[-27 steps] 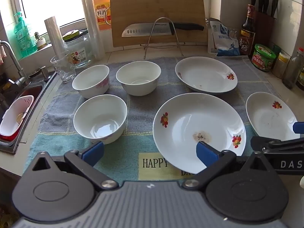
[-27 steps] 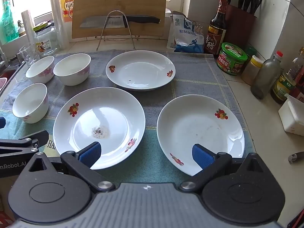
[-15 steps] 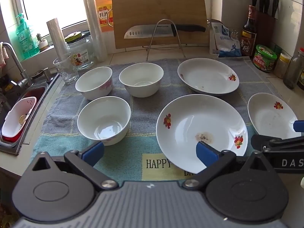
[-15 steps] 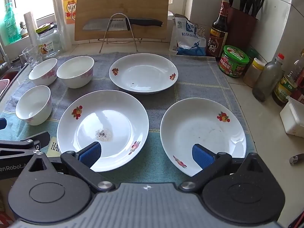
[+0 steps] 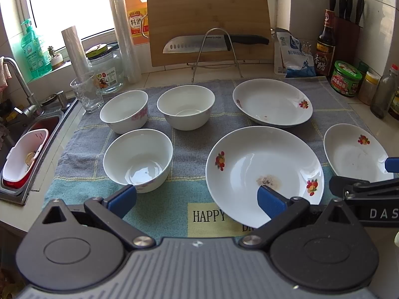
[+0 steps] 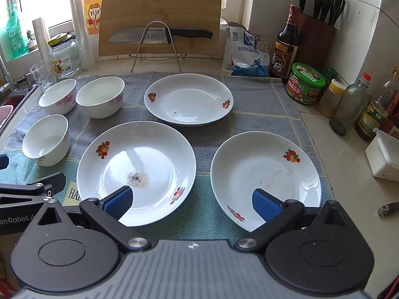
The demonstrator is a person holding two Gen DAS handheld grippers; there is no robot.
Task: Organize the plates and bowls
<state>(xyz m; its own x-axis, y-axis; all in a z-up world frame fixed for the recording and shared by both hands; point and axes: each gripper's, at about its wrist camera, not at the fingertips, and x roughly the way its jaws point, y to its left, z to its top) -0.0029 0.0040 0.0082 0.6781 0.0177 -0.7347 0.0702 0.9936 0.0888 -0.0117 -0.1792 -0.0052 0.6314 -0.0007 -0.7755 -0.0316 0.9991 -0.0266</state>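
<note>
Three white bowls and three white flowered plates stand apart on a towel. In the left wrist view, the near bowl [image 5: 138, 160] sits left, two bowls [image 5: 124, 111] [image 5: 185, 107] behind it, the large plate [image 5: 264, 174] centre, the far plate [image 5: 273, 102] behind, the right plate [image 5: 354, 152] at right. My left gripper [image 5: 197, 199] is open and empty above the towel's front edge. In the right wrist view my right gripper [image 6: 192, 200] is open and empty, between the large plate [image 6: 136, 167] and the right plate [image 6: 265, 177].
The sink [image 5: 25, 149] with a red-and-white basket lies at left. A glass [image 5: 87, 94], a jar, a cutting board with a knife [image 5: 214, 43] stand behind. Bottles and jars [image 6: 308, 87] line the right side; a white box [image 6: 384, 154] sits at right.
Both grippers have drawn slightly back and up, so the dishes sit a little lower and farther in view. Nothing was grasped or moved.
</note>
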